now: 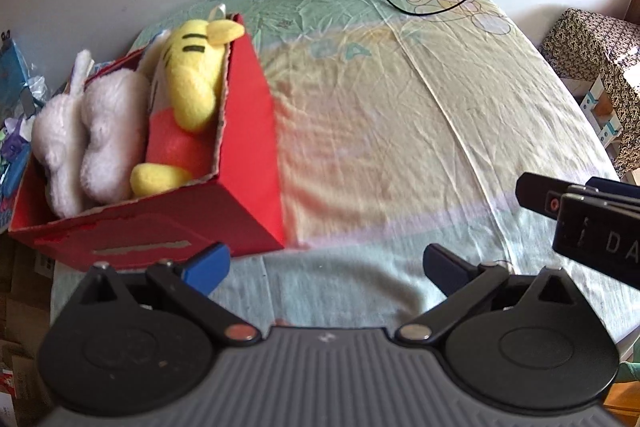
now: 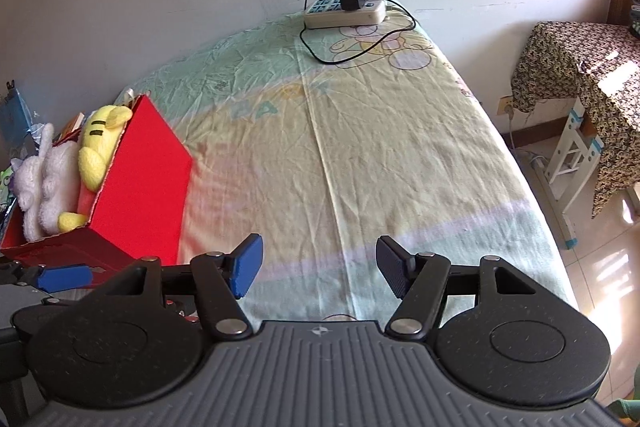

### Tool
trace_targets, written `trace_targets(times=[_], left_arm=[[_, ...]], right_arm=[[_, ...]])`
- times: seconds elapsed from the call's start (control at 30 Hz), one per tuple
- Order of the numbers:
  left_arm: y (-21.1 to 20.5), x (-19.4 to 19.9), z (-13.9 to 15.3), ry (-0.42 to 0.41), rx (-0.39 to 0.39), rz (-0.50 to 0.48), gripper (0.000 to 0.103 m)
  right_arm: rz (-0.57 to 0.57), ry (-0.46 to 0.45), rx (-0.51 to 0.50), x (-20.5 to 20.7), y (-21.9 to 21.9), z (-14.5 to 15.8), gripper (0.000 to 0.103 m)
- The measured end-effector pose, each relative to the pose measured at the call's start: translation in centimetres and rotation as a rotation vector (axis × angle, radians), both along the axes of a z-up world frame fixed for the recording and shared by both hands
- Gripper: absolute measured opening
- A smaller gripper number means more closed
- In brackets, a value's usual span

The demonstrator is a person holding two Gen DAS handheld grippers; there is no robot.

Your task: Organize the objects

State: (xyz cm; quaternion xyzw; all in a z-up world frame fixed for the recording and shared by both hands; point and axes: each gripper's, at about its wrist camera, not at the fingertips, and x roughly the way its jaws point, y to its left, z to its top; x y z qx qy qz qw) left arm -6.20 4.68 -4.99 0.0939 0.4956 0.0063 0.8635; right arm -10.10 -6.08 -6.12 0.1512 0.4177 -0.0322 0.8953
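Left tongs (image 1: 326,265): hovering low over the near edge of the bed (image 1: 400,115), spread wide, gripping nothing.
Right tongs (image 2: 318,265): also spread wide and carrying nothing, pointing along the bed toward the wall.
Task's things: a yellow plush (image 1: 196,83) and a white plush (image 1: 92,135) are lying inside the red box (image 1: 248,163), which is sitting at the bed's left side.
Direction from the tongs: the box is lying forward and to the left of both; its near corner is just beside the left tongs' left finger (image 1: 208,267).
Long axis: the yellow plush is running from the near side of the box toward the far side, leaning on the right wall.
Nearer hand: the left, by my judgement; the right tongs are standing well apart from the box.
Progress, judged: the toys appear stowed, and nothing loose is showing on the sheet apart from a power strip (image 2: 346,13) with its charger at the far end.
Hidden or unclear: the box's floor and what is lying under the plush are covered; the clutter left of the box is being cut off by the frame; the right tongs are showing only partly at the left view's right edge.
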Motion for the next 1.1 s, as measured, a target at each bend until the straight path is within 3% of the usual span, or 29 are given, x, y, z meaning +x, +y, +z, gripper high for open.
trace_targets(times=[0.3,0.4,1.1], left_arm=[[0.9,0.5,2.0,-0.055,0.0,0.014,0.102],[2.1,0.6,2.8,-0.07,-0.004,0.017,0.102],[16.3,1.4,6.2,-0.132,-0.02,0.087,0.102]], right_arm=[[-0.007,0.024,-0.056,1.2,0.9,1.4,0.066],[0.001,0.009,-0.082,1.9,2.2,2.4,0.071],[0.058,-0.101,-0.136,4.1,16.0,7.1,0.076]])
